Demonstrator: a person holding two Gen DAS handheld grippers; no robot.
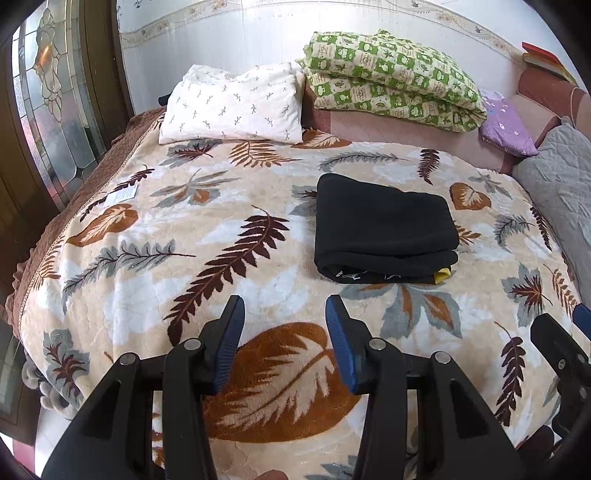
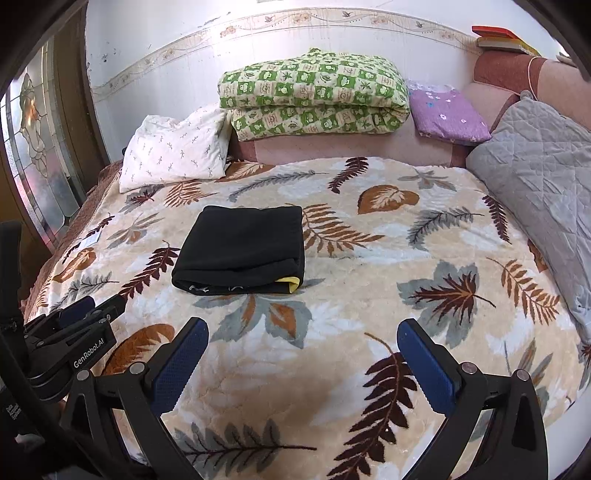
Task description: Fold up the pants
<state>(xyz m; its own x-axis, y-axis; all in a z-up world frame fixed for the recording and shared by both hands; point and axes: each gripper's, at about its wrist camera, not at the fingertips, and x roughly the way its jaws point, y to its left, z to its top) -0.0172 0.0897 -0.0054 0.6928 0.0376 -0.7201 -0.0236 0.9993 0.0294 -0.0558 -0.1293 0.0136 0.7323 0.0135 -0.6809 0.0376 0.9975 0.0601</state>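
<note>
Left gripper [image 1: 284, 306] and right gripper [image 2: 303, 328] both released, empty, hovering over blanket [image 2: 369, 295]. Black pants [image 2: 242, 249] already folded compactly; task apparently complete.

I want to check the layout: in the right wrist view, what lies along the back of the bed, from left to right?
White pillow → green checked quilt → purple cushion → grey quilted cover.

Leaf-print bed [image 1: 147, 236], white wall [image 1: 258, 33]
</note>
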